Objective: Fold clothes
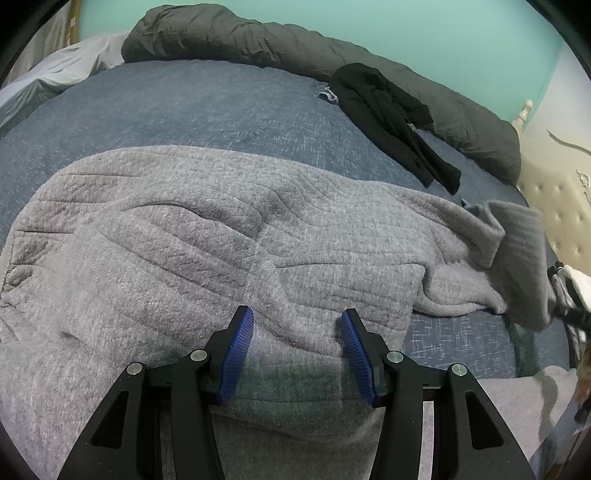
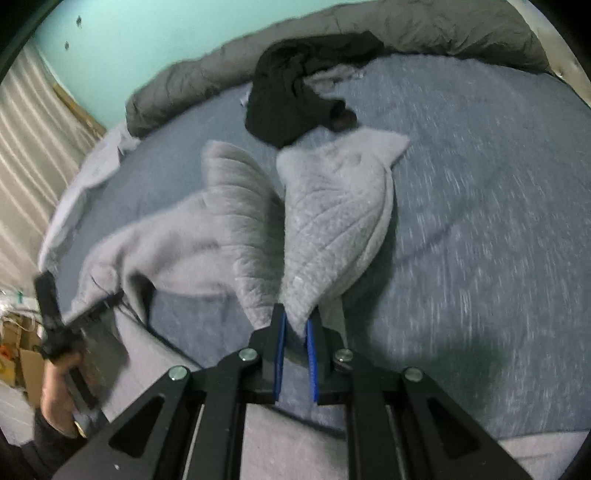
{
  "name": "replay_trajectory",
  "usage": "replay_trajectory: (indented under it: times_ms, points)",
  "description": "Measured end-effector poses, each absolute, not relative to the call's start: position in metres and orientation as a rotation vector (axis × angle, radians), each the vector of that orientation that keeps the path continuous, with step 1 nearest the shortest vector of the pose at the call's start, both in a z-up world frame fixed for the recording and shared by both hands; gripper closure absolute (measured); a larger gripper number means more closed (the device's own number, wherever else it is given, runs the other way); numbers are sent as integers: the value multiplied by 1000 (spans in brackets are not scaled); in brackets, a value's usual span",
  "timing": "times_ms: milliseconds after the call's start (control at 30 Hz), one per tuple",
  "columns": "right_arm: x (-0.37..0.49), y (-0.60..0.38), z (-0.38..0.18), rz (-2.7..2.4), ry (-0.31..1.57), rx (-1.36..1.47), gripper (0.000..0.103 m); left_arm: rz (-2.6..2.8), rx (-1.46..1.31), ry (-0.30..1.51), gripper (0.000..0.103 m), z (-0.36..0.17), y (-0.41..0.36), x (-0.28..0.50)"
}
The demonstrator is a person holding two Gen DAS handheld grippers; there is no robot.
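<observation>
Blue bedspread (image 1: 221, 110), teal wall (image 1: 406, 33); left tongs (image 1: 297, 332) released, right tongs (image 2: 295, 328) grasping grey sweater (image 2: 332, 221).

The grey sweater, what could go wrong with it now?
1. The right gripper pinches only a thin edge of the grey sweater, so the cloth may slip out.
2. The left gripper is open above the sweater and grips nothing, so the body may drag or bunch.
3. The black garment lies close beyond the lifted part and could get caught up in it.
</observation>
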State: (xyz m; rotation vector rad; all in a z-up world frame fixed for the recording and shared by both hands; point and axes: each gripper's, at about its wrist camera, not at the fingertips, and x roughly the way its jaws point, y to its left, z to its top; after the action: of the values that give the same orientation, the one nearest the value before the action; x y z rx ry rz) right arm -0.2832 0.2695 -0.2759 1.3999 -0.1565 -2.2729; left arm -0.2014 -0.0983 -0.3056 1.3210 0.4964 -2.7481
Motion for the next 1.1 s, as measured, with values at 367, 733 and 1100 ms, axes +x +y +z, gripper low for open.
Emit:
replay_trajectory:
  times_ms: [367,733,1100]
  points:
    - [-317,315,-258,-2464,-292,1348,54,-2744,1324,484,49,-305,-96,-203]
    - [-412,286,-281,-2450,-195,1413,42,-2740,1321,464,47,-306,-94,-205]
    - [-457,247,-318,-2433,40,1549,46,-2743,1326,445,47,-307,-93,-205]
